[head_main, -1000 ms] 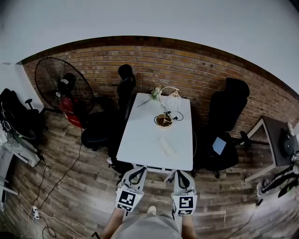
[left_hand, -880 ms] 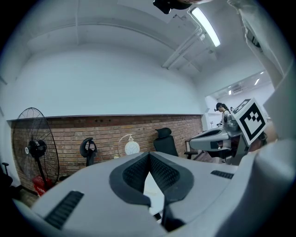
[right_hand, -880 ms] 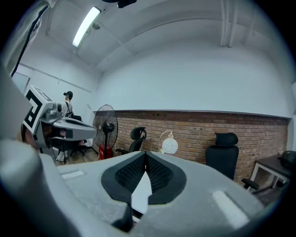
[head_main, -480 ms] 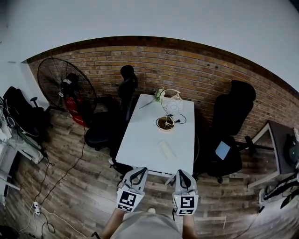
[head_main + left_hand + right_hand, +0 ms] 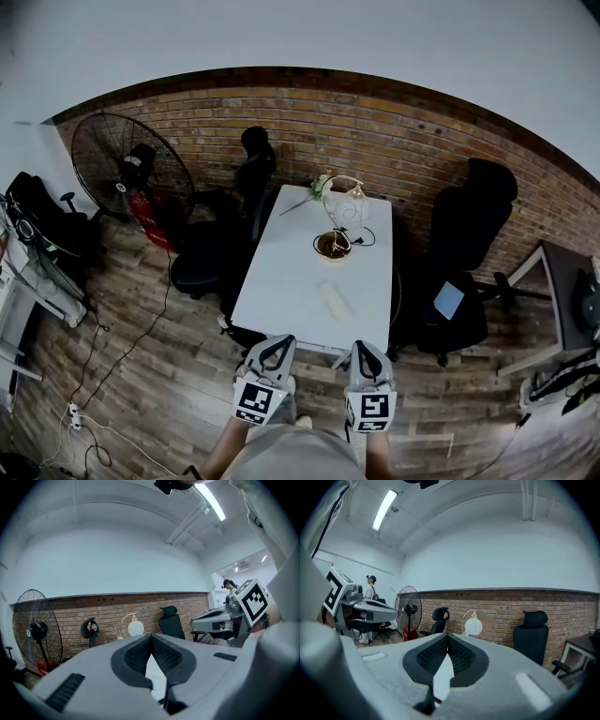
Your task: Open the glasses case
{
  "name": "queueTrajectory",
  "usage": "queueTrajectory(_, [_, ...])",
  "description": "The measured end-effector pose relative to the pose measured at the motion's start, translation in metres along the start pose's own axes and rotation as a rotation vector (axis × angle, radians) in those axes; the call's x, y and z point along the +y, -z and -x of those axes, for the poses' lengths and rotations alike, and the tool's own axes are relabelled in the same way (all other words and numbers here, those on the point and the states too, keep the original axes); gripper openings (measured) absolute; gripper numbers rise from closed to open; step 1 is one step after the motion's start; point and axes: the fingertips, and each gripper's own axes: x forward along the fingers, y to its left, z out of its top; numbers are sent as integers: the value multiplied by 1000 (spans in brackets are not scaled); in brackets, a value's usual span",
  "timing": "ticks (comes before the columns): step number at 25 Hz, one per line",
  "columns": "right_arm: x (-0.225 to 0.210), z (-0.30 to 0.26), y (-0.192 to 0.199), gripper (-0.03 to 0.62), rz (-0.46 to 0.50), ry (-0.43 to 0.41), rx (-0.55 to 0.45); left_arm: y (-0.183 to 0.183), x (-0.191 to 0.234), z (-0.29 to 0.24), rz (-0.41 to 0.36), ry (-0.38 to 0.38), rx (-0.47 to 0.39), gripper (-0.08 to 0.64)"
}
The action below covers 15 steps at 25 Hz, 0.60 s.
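A: Where is the glasses case?

B: The glasses case (image 5: 335, 300) lies flat on the white bench (image 5: 281, 272), in the lower middle of the head view, close to the bench's lower edge. It is a pale oblong with rounded ends, set at a slant. It is too small to make out a seam or lid.

A: And the grippers?

B: Both sit at the bench's lower edge, apart from the case. The left gripper (image 5: 277, 340) has its jaws pressed together at the tips, with nothing between them. The right gripper (image 5: 362, 345) is closed and empty in the same way. Each is matte grey plastic with black ribbed pads (image 5: 136, 656) in a leaf-shaped recess. Each also carries a marker cube (image 5: 255, 401) in black and white.

A: What else is on the bench?

B: At its upper end stands a lamp (image 5: 345, 206), a thin arched hoop with a pale globe. Just below it is a round dark dish (image 5: 331, 246).

A: The room?

B: A rough red-brown brick wall (image 5: 403, 141) curves across the top under smooth white plaster. The floor (image 5: 169, 375) is dark wood planks. A black office chair (image 5: 467, 225) stands right of the bench and another chair (image 5: 251, 173) stands left. A large round wire-caged fan (image 5: 120, 161) is at the upper left. A thin cable (image 5: 127, 352) trails over the planks at the lower left.
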Motion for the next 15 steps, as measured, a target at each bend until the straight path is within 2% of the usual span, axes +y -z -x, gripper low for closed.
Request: queueTrajectory(15, [-8,-59,1,6,7,21,16,11,41,-48,15,33,3,2])
